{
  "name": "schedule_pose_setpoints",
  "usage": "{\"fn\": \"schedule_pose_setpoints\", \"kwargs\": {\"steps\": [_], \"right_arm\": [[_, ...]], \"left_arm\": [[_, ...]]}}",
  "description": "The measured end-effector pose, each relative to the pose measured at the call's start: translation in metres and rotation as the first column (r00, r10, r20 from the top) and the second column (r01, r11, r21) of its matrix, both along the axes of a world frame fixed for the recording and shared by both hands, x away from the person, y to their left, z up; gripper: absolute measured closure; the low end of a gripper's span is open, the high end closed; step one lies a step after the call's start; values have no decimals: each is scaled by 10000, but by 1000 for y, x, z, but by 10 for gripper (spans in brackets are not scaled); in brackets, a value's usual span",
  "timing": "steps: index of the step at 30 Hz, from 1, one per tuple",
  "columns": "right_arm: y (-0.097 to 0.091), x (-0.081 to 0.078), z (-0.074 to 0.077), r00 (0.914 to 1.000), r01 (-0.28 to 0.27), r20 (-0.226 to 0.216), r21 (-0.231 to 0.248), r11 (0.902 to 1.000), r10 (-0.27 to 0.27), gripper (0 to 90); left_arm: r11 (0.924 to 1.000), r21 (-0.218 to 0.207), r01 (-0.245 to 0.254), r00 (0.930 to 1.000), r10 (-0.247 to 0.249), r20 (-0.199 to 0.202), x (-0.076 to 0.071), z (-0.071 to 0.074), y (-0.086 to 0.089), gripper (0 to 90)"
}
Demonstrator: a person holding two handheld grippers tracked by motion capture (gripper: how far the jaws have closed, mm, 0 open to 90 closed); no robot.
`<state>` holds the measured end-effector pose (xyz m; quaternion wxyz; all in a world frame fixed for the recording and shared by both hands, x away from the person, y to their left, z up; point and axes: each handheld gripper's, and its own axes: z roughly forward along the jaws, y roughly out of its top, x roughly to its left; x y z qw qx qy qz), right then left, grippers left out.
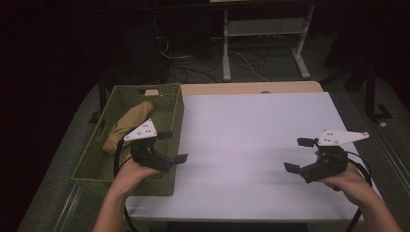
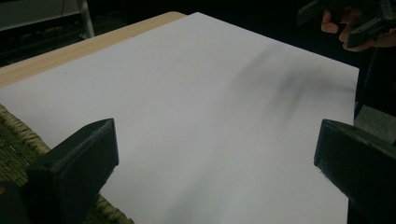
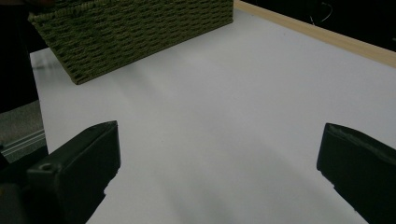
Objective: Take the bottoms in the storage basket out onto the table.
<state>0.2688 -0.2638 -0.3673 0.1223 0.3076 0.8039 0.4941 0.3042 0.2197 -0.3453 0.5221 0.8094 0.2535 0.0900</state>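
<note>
Looking down from the high view, I see the white-topped table (image 1: 251, 145) with a strip of bare wood along its far edge. A green woven basket (image 1: 171, 116) sits at the table's left edge, reaching from the far left corner almost to the near edge. Inside it a tan folded umbrella (image 1: 128, 123) lies slanted along the basket's length, resting on the floor of the basket.

My left gripper (image 1: 173, 146) hangs over the basket's right wall near its near corner, jaws spread wide and pointing toward the table's middle, nothing between them. The umbrella is just beside it, not touched. In the left gripper view the jaws frame bare white tabletop.

My right gripper (image 1: 299, 154) hovers near the right edge, jaws likewise wide apart and empty, facing the basket (image 3: 140, 32) across the table.
</note>
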Motion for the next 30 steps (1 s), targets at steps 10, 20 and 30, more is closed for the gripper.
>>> {"fn": "schedule_pose_setpoints", "kwargs": {"steps": [10,20,30], "right_arm": [[-2,3,-3,9999,107,-6,209,9997,-107,1],[4,5,-12,9999,34,-115,143,9999,-32,1],[7,4,-21,9999,114,-110,205,9997,-112,1]], "left_arm": [[9999,12,-119,9999,119,-70,1,0,0,1],[9998,152,-135,9998,138,-159,5,0,-2,0],[9992,141,-387,9992,388,-98,14,6,6,0]]}}
